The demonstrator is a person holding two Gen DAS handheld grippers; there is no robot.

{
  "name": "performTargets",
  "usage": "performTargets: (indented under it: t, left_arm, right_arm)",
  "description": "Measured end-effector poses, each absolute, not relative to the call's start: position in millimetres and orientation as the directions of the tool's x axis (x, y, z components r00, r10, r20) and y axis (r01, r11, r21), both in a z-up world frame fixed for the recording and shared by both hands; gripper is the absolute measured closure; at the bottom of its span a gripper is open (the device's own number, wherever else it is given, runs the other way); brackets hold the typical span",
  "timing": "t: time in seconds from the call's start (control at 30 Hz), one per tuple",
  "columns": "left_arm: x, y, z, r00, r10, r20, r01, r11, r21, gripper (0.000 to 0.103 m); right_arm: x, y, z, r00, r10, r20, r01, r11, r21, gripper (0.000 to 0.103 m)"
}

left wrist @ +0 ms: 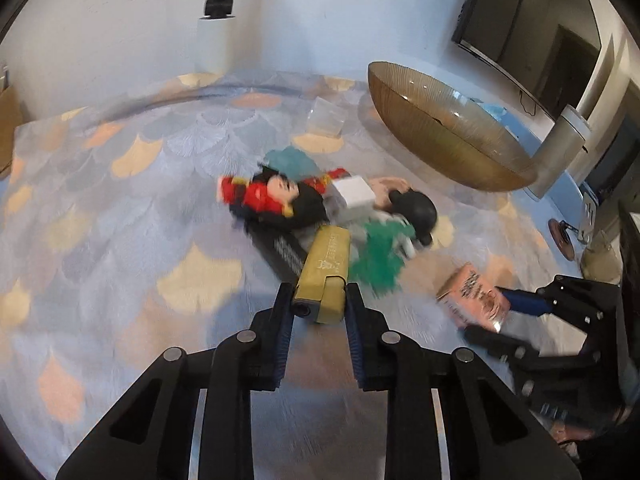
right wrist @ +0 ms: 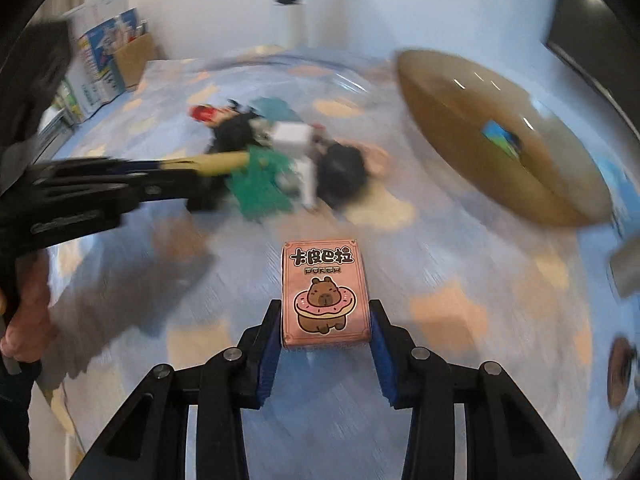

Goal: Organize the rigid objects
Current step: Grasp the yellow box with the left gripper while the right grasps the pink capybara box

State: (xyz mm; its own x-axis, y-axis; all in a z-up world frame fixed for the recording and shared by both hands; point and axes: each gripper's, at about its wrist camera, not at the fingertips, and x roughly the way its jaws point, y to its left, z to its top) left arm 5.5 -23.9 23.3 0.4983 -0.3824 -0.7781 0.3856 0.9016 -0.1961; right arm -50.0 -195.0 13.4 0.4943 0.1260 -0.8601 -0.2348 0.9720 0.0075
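We are working over a table (left wrist: 100, 208) covered in a pale blue cloth with fan-shaped patches. Starting at the left, we are holding the left gripper (left wrist: 320, 300) with its jaws closed tight on a gold-coloured rectangular case (left wrist: 326, 268), its blue pads pressing the case's two long sides at the near end; the case is pointing away from us toward the pile. In the right wrist view that same gripper (right wrist: 168, 168) is reaching in from the left edge, with a person's hand (right wrist: 28, 320) gripping its handle below.

Moving to the middle, a pile of small things is lying on the cloth: a red and black toy figure (left wrist: 268, 196), a white box (left wrist: 356, 192), a black rounded object (left wrist: 416, 208) and a green piece (left wrist: 380, 260), all touching or overlapping; blur is hiding finer detail. Behind the pile a small clear cup (left wrist: 326, 118) is standing apart.

Further right, we are gripping a pink card box (right wrist: 325, 292) printed with a cartoon capybara in the right gripper (right wrist: 326, 324), jaws closed on its two sides, the box sitting clear of the pile. At the far right a large amber glass bowl (left wrist: 452, 128) is resting on the table with something blue inside
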Motion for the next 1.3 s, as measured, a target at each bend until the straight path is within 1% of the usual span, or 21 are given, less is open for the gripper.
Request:
performTargets:
  t: [0.13, 0.27, 0.37, 0.47, 0.53, 0.57, 0.6, 0.7, 0.83, 0.9, 0.93, 0.97, 1.0, 1.07, 1.3]
  left_arm:
    - [-36.5, -15.1, 19.8, 0.509, -0.334, -0.793, 0.335, 0.926, -0.175, 0.081]
    - [-70.4, -9.0, 13.1, 0.499, -0.336, -0.799, 0.313, 0.929, -0.196, 0.081]
    - [-76.9, -10.6, 7.5, 0.499, -0.337, -0.798, 0.301, 0.931, -0.205, 0.080]
    - [-75.4, -10.6, 10.1, 0.499, -0.347, -0.794, 0.291, 0.930, -0.223, 0.064]
    - [-72.7, -13.2, 11.5, 0.504, -0.332, -0.798, 0.291, 0.934, -0.205, 0.058]
    - [-70.3, -16.2, 11.5, 0.509, -0.318, -0.800, 0.291, 0.938, -0.187, 0.056]
    - [-68.8, -18.9, 10.0, 0.512, -0.304, -0.803, 0.290, 0.942, -0.172, 0.056]
    - [-66.7, -28.6, 7.4, 0.521, -0.272, -0.809, 0.299, 0.946, -0.126, 0.056]
    - [-69.3, -44.0, 6.4, 0.536, -0.228, -0.813, 0.317, 0.947, -0.056, 0.057]
    - [-69.8, -49.4, 6.6, 0.546, -0.214, -0.810, 0.313, 0.949, -0.039, 0.068]
    - [-70.1, -51.5, 6.4, 0.552, -0.202, -0.809, 0.309, 0.951, -0.026, 0.072]
    - [-70.9, -52.7, 6.6, 0.559, -0.192, -0.806, 0.303, 0.953, -0.017, 0.082]
    - [-71.3, -52.2, 6.8, 0.559, -0.200, -0.805, 0.300, 0.954, -0.028, 0.082]
    - [-72.2, -48.7, 7.6, 0.552, -0.233, -0.801, 0.290, 0.954, -0.078, 0.082]
    - [-83.7, -43.4, 15.4, 0.568, -0.283, -0.773, 0.272, 0.951, -0.147, 0.082]
  right_arm:
    - [-69.1, -219.9, 13.4, 0.458, 0.167, -0.873, -0.190, 0.978, 0.087, 0.063]
    - [-85.7, -223.8, 13.7, 0.462, 0.178, -0.869, -0.201, 0.975, 0.093, 0.063]
    - [-90.7, -222.9, 10.3, 0.463, 0.188, -0.866, -0.207, 0.973, 0.101, 0.063]
    - [-93.7, -223.5, 9.7, 0.474, 0.199, -0.858, -0.213, 0.971, 0.108, 0.062]
    - [-94.4, -228.2, 8.9, 0.471, 0.226, -0.853, -0.219, 0.966, 0.135, 0.057]
    - [-94.8, -231.0, 8.6, 0.468, 0.241, -0.851, -0.221, 0.963, 0.151, 0.047]
    - [-95.0, -232.2, 8.5, 0.470, 0.237, -0.850, -0.218, 0.965, 0.148, 0.042]
    - [-95.3, -231.9, 7.5, 0.474, 0.226, -0.851, -0.219, 0.966, 0.135, 0.042]
    - [-91.7, -224.4, 6.6, 0.483, 0.195, -0.854, -0.219, 0.971, 0.098, 0.042]
    - [-89.9, -217.9, 5.7, 0.491, 0.168, -0.855, -0.223, 0.973, 0.063, 0.042]
    - [-88.9, -214.5, 5.0, 0.496, 0.151, -0.855, -0.221, 0.974, 0.044, 0.042]
    - [-88.7, -211.7, 4.1, 0.503, 0.133, -0.854, -0.217, 0.976, 0.024, 0.043]
    - [-89.3, -209.9, 4.2, 0.510, 0.129, -0.850, -0.217, 0.976, 0.018, 0.051]
    - [-93.0, -207.7, 6.1, 0.519, 0.141, -0.843, -0.230, 0.973, 0.021, 0.063]
    - [-105.3, -209.0, 10.7, 0.536, 0.154, -0.830, -0.234, 0.972, 0.030, 0.063]
